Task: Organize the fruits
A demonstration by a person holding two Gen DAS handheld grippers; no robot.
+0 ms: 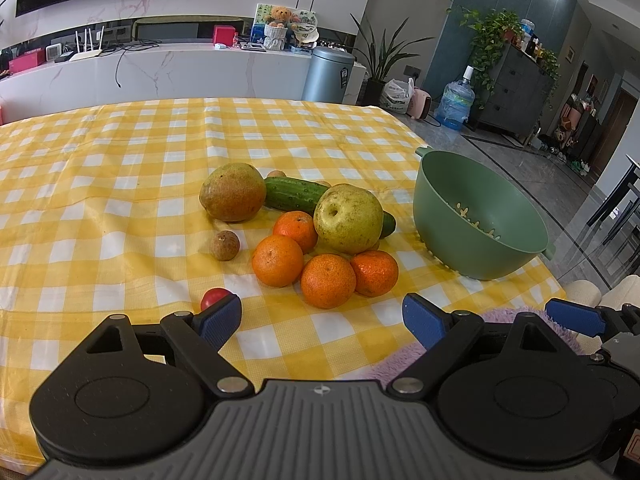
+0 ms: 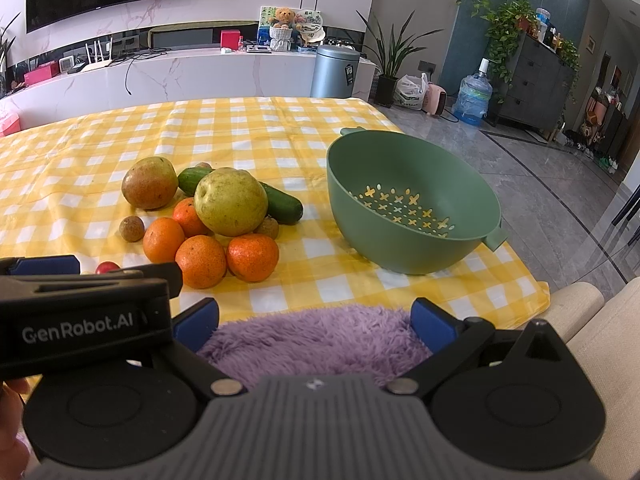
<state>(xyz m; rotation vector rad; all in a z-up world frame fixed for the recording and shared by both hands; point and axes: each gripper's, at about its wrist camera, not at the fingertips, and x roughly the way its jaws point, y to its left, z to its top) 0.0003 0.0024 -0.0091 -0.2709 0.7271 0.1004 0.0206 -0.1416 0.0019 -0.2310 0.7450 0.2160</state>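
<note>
A heap of fruit lies on the yellow checked tablecloth (image 1: 120, 208): a reddish pear (image 1: 233, 192), a yellow-green pear (image 1: 348, 218), a cucumber (image 1: 294, 194), several mandarins (image 1: 328, 280), a brown longan (image 1: 225, 245) and a small red fruit (image 1: 214, 298). To its right stands an empty green colander bowl (image 1: 480, 216) (image 2: 412, 200). My left gripper (image 1: 322, 320) hovers open just short of the mandarins. My right gripper (image 2: 316, 322) is open over purple fluffy fabric (image 2: 316, 340), nothing between its fingers. The same heap (image 2: 230, 202) shows in the right wrist view.
The table's right edge drops to a grey tiled floor (image 2: 540, 184). A cream chair arm (image 2: 580, 304) sits at the near right. The left gripper's body (image 2: 80, 320) crosses the left of the right wrist view. A white counter (image 1: 160, 68) runs behind the table.
</note>
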